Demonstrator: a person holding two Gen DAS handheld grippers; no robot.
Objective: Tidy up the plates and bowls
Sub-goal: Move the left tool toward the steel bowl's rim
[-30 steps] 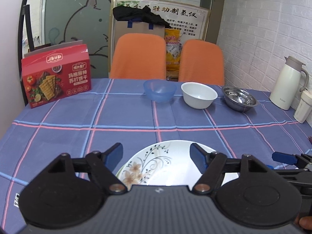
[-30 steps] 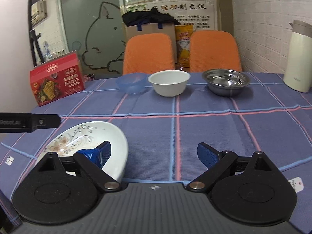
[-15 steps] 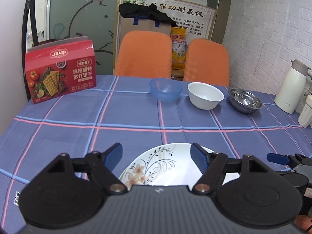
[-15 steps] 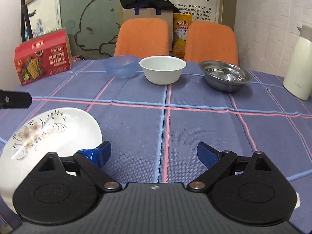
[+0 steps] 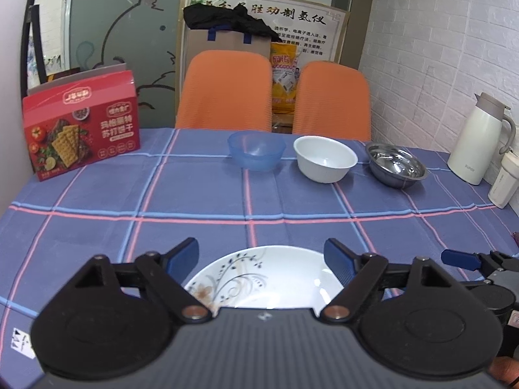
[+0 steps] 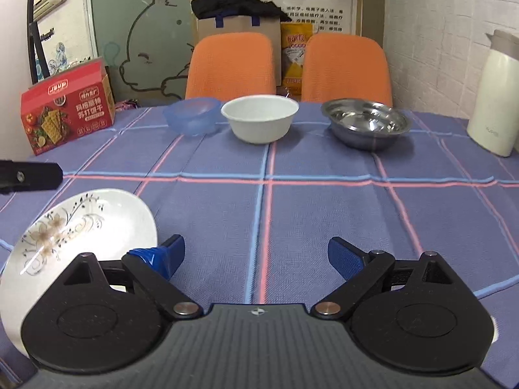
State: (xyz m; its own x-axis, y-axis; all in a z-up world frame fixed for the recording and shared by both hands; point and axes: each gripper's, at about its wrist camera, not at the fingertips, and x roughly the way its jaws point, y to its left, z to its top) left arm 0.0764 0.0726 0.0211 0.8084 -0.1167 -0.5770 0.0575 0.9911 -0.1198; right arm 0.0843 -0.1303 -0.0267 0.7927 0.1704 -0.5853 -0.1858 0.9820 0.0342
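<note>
You are working at the table (image 5: 97,194); the plate (image 5: 275,278) is lying near you, bowls (image 5: 325,159) well beyond it. Your left gripper (image 5: 261,254), hanging over the plate, is opening wider than a second ago, freeing it. Your right gripper (image 6: 256,254), beside the plate, is standing spread, empty.

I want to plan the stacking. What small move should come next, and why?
Probably reach the right tongs toward the white bowl: both tongs are empty, the left tongs are opening over the floral plate, and the three bowls still stand apart in a row.
</note>
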